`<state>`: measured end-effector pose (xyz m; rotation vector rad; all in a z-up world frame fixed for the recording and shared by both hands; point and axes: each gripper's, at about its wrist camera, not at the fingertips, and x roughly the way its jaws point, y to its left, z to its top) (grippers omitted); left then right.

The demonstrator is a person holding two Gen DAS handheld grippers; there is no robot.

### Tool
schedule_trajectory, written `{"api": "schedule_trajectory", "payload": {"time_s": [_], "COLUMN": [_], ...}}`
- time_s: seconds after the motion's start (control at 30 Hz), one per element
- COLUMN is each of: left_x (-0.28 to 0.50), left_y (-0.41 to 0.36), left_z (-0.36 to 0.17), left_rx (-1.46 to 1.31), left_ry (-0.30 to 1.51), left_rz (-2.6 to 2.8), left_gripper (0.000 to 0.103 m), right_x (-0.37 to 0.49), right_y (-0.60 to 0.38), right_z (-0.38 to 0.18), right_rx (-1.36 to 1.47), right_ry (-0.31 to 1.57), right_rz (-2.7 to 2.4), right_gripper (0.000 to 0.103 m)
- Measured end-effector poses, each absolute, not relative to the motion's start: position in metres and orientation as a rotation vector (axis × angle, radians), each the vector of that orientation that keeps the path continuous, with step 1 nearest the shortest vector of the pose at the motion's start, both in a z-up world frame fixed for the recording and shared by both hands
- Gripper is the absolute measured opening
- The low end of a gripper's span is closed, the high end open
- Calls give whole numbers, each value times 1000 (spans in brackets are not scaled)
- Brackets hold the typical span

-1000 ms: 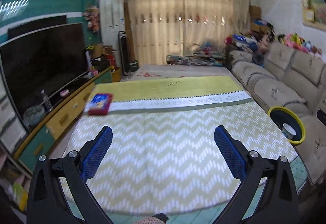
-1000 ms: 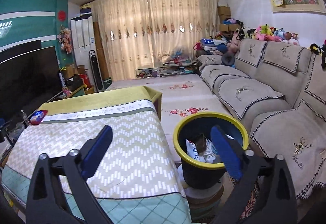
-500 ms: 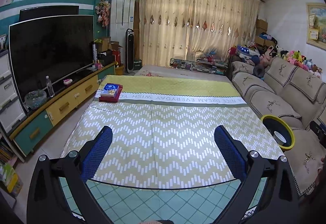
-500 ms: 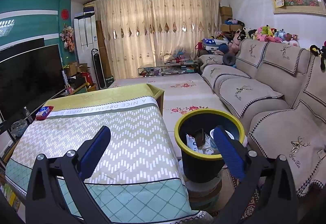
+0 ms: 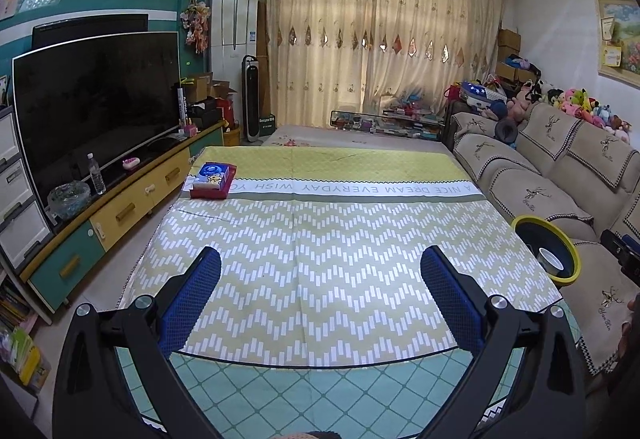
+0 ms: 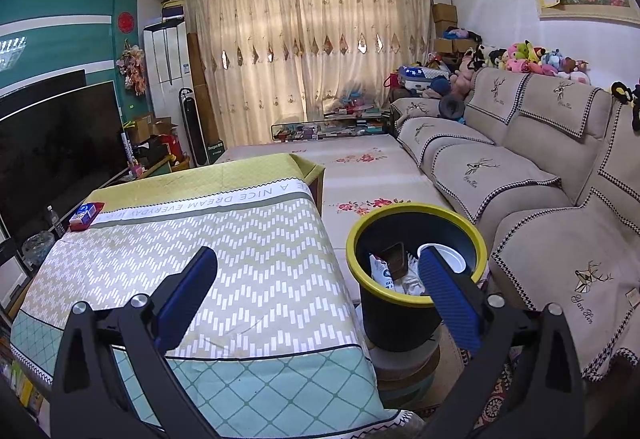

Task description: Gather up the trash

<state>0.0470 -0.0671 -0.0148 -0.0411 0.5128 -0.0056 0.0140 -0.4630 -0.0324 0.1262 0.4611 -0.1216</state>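
A black bin with a yellow rim (image 6: 416, 239) stands between the covered table and the sofa; inside lie a white cup, a wrapper and other trash. The same bin (image 5: 546, 251) shows at the right edge of the left wrist view. My left gripper (image 5: 320, 267) hangs open over the near end of the zigzag tablecloth (image 5: 320, 239), holding nothing. Also open and holding nothing, my right gripper (image 6: 320, 267) sits above the table's right edge, its right finger (image 6: 448, 279) overlapping the bin's mouth. A red and blue tissue box (image 5: 212, 180) rests at the table's far left corner.
A beige sofa (image 6: 520, 167) runs along the right wall. The TV (image 5: 96, 107) and a yellow-teal cabinet (image 5: 120, 211) line the left. A low floral-covered platform (image 6: 360, 167) lies beyond the table. Curtains close the far wall.
The left gripper has pulled back and risen, so more of the table's near edge shows. The right gripper has drawn back slightly from the bin. Both stay open.
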Motion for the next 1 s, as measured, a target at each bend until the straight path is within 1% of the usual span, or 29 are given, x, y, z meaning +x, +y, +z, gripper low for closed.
{"api": "schedule_trajectory", "payload": {"time_s": [1.0], "left_x": [53], "left_y": [-71], "left_z": [-23], "left_rx": [-33], "left_ry": [537], "left_rz": [-29], "left_gripper": [98], "right_x": [18], "right_y": [-463], "right_z": [-38], "right_rx": [131], "right_ry": [471], "right_rz": [-110], "right_gripper": [96]}}
